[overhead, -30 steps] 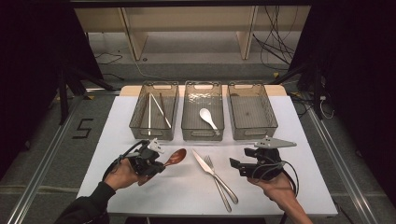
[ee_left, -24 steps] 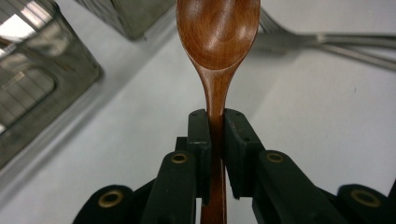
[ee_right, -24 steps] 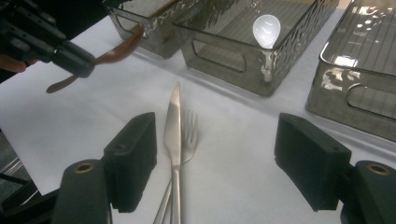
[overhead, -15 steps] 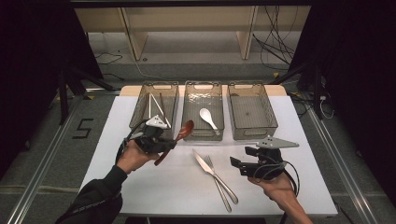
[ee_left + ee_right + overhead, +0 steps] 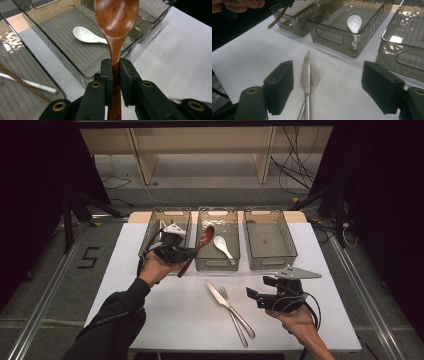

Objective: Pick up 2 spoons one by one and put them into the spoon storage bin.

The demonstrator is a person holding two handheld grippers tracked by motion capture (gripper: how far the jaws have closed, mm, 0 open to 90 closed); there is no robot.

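Note:
My left gripper [image 5: 190,254] [image 5: 115,65] is shut on the handle of a brown wooden spoon [image 5: 202,240] [image 5: 116,17]. It holds the spoon in the air, with its bowl over the near left corner of the middle bin [image 5: 217,265] [image 5: 62,57]. A white spoon [image 5: 223,246] [image 5: 87,36] [image 5: 354,23] lies in that bin. My right gripper [image 5: 257,288] [image 5: 328,85] hovers low at the table's right front. Its jaws have just been opening and stand wide with nothing between them. A knife [image 5: 222,299] [image 5: 306,72] and a fork [image 5: 235,317] [image 5: 314,76] lie on the table to its left.
Three smoky clear bins stand in a row at the back of the white table [image 5: 165,315]. The left bin [image 5: 150,237] [image 5: 15,100] holds chopsticks [image 5: 27,85]. The right bin [image 5: 270,240] [image 5: 407,37] shows nothing inside. The table's edges drop to a dark floor.
My left gripper lifted the wooden spoon from near the table's front and carried it up and back to the middle bin. The right hand stayed in place.

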